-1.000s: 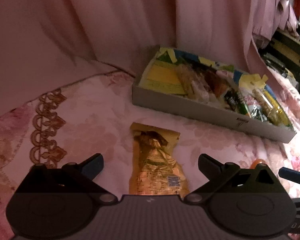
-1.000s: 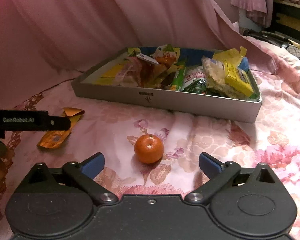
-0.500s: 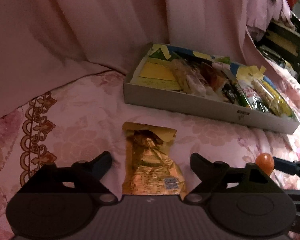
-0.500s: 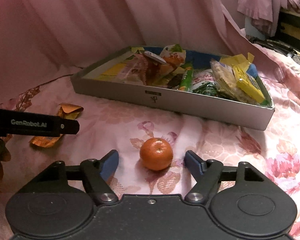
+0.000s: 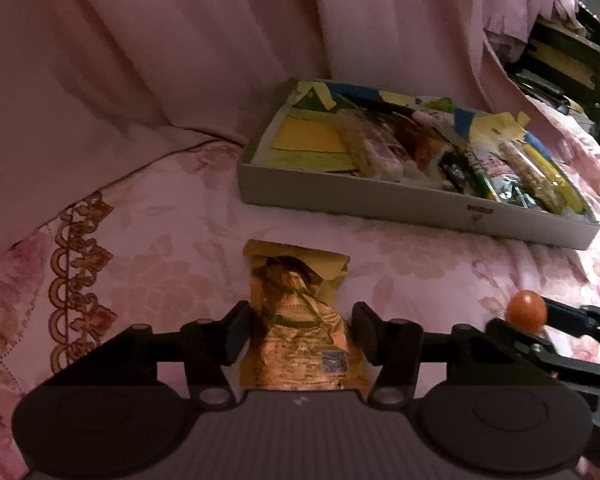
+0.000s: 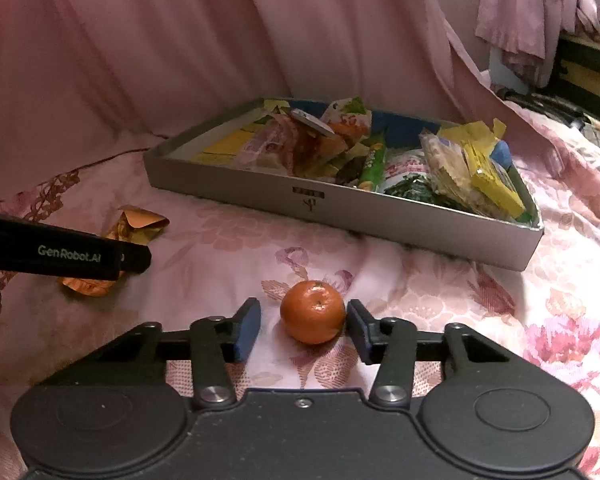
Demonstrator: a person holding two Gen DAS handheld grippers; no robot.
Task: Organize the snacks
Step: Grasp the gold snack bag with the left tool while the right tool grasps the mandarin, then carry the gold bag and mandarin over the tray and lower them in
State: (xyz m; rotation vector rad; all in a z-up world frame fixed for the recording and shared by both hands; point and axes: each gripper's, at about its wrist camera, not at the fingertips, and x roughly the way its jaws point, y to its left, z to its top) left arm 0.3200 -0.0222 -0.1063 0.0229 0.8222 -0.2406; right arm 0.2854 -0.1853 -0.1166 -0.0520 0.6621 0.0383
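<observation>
A: Clearance at left tongs (image 5: 302,330)?
B: Gold packet (image 5: 300,320) fills the gap between the fingers. Bedspread (image 5: 172,248) bare to its left and up to the far tray (image 5: 380,204).
A: Right tongs (image 6: 302,330)?
B: Orange (image 6: 312,312) sits between the fingers, touching the right one, gap on its left. Open cloth up to the tray wall. Left gripper body blocks the left side.
</observation>
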